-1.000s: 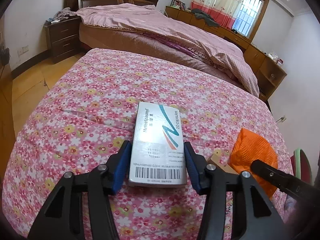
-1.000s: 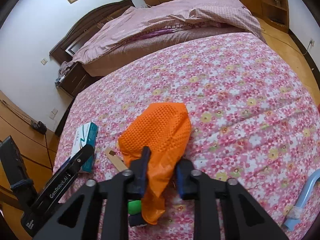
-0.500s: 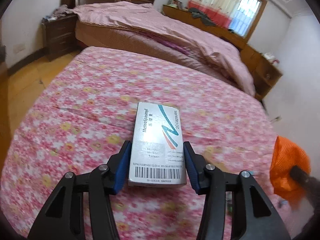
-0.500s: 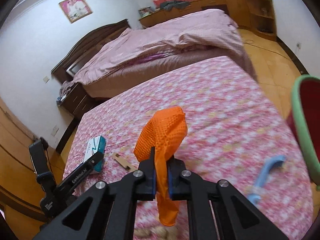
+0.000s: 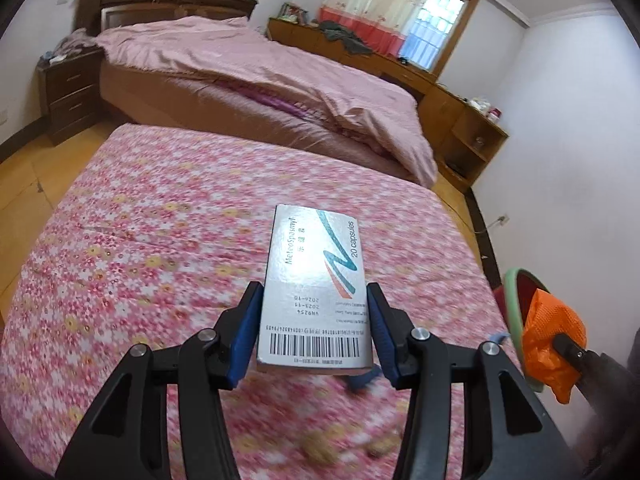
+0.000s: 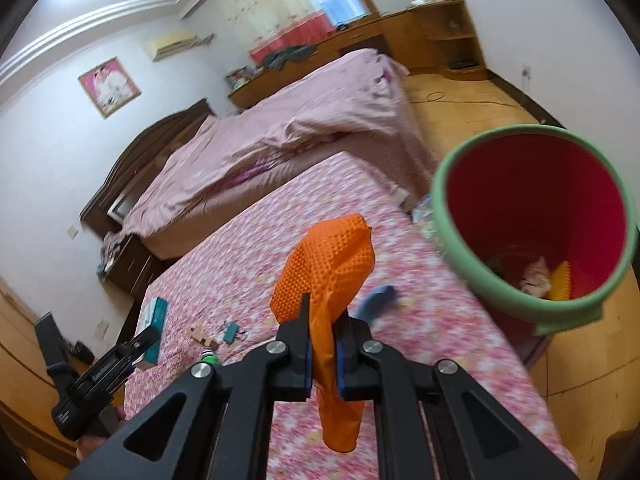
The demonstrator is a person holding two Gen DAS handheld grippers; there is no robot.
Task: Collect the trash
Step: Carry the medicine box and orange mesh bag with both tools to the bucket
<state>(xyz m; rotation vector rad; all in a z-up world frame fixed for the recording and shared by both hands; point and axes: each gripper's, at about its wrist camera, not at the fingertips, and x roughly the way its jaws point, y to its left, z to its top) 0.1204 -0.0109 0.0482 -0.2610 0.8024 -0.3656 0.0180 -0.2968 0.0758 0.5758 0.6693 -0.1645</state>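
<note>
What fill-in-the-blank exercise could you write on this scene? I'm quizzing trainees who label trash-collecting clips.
1. The right gripper is shut on an ____ glove.
2. The left gripper holds a silver medicine box marked "20 ____".
3. The trash bin is red inside with a ____ rim.
4. The bedspread under both grippers has a ____ pattern.

Missing words: orange; capsules; green; floral
</note>
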